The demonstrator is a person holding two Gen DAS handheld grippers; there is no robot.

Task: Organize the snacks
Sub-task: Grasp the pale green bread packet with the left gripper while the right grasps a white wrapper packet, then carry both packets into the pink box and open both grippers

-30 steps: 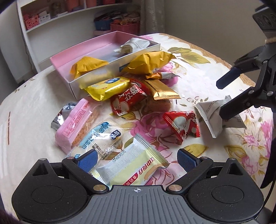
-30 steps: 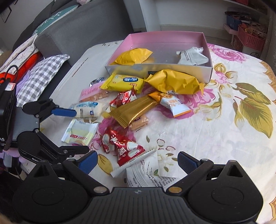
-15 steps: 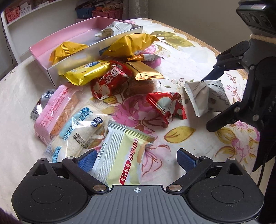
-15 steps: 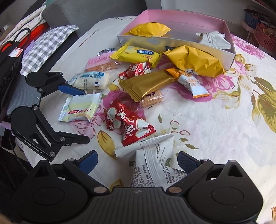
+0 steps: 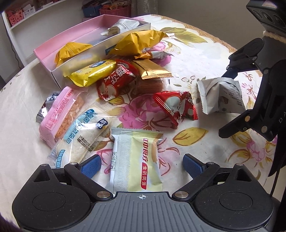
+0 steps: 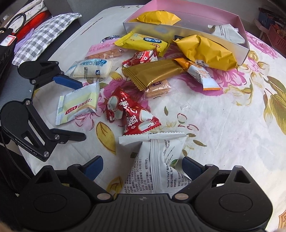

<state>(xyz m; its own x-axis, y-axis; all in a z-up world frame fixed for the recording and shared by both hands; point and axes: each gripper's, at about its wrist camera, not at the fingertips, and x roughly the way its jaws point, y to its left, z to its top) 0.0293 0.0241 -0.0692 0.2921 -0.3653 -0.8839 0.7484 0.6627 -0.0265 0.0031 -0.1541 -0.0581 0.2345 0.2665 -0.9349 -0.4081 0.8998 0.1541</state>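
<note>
Checked pillow (image 6: 42,33) beside the table, only in the right-wrist view

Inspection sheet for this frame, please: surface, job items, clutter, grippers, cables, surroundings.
Surface: floral tablecloth, snacks scattered on it.
Job's things: pink box holds a yellow packet and a white packet; white nut packet lies between the right fingers, pale yellow-green packet between the left ones.
Clutter: nothing seen.
Grippers: left gripper open; right gripper open.
Cables: black cable beside the right gripper.
Surroundings: checked cushion, shelf baskets.
</note>
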